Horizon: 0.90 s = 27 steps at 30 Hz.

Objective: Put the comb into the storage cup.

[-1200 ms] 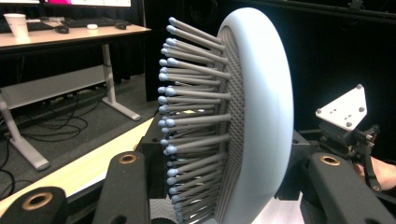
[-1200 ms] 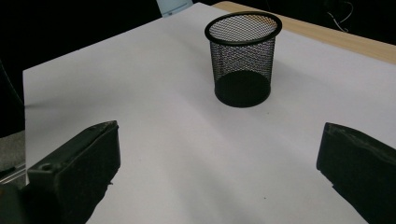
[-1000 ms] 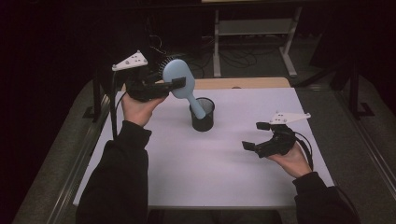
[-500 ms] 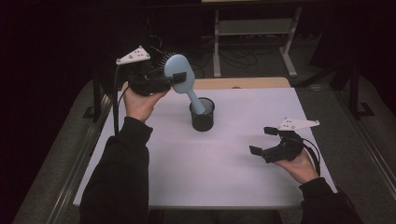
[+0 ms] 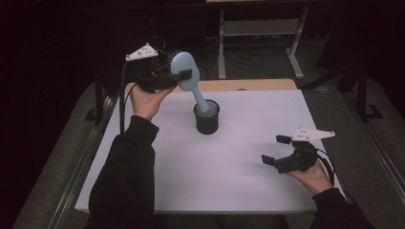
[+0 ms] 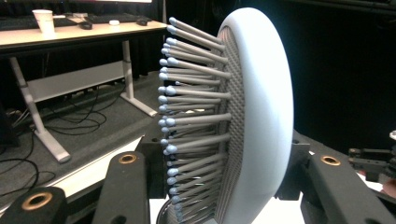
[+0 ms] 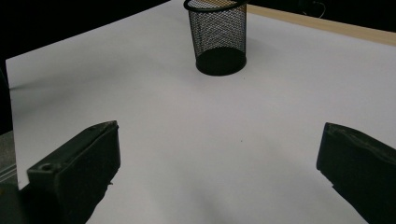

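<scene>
A pale blue hairbrush (image 5: 187, 71) leans with its handle down inside a black mesh cup (image 5: 207, 118) that stands at the back middle of the white table (image 5: 229, 181). My left gripper (image 5: 179, 75) is shut on the brush's oval head, held above and left of the cup. In the left gripper view the brush head (image 6: 247, 116) stands edge-on between the jaws of my left gripper (image 6: 229, 182), bristles pointing left. My right gripper (image 5: 274, 150) hovers low at the table's right front, open and holding nothing. The right gripper view has my right gripper (image 7: 219, 163) with jaws wide apart and the cup (image 7: 217, 37) farther ahead.
A wooden strip (image 5: 248, 85) runs along the table's back edge. Beyond it a desk with white legs (image 5: 258, 28) stands over cables on the floor. A paper cup (image 6: 44, 19) sits on that desk. Metal rails (image 5: 95, 143) flank the table.
My right gripper has drawn back to the right and toward the front edge. My left hand has risen slightly with the brush still in the cup.
</scene>
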Each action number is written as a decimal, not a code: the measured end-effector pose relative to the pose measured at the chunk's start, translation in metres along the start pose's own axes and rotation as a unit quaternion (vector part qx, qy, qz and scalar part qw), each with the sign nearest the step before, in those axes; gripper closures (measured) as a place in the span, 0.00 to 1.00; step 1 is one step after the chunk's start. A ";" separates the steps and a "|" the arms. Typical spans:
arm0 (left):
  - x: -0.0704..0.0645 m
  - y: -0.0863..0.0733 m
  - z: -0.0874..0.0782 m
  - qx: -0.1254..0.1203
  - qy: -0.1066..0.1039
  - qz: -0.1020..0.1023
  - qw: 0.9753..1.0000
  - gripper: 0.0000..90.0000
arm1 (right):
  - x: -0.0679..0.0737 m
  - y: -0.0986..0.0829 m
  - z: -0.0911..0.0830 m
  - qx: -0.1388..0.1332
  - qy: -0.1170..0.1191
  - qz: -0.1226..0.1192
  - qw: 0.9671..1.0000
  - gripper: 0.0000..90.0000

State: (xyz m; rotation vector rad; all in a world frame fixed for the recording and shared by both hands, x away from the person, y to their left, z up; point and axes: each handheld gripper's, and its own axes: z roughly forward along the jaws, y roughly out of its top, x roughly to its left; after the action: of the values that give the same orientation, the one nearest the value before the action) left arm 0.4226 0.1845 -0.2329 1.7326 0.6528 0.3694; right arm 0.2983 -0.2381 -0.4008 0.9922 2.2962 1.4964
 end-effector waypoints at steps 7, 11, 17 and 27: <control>0.003 0.004 0.011 0.007 0.007 0.008 1.000 0.57 | 0.001 -0.008 -0.004 0.002 0.005 -0.002 1.000 0.00; 0.005 0.006 0.014 0.008 0.011 0.008 1.000 0.57 | 0.001 -0.011 -0.006 -0.001 0.007 -0.001 1.000 0.00; 0.008 0.005 0.022 0.014 0.016 0.010 1.000 0.57 | 0.001 -0.018 -0.009 -0.003 0.007 -0.001 1.000 0.00; 0.014 -0.003 0.034 0.029 0.029 0.010 0.999 0.57 | 0.001 -0.026 -0.011 -0.007 0.005 -0.001 1.000 0.00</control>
State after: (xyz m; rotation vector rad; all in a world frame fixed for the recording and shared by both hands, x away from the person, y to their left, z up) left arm 0.4529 0.1667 -0.2457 1.7912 0.6941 0.4193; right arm 0.2812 -0.2520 -0.4183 0.9796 2.2907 1.5170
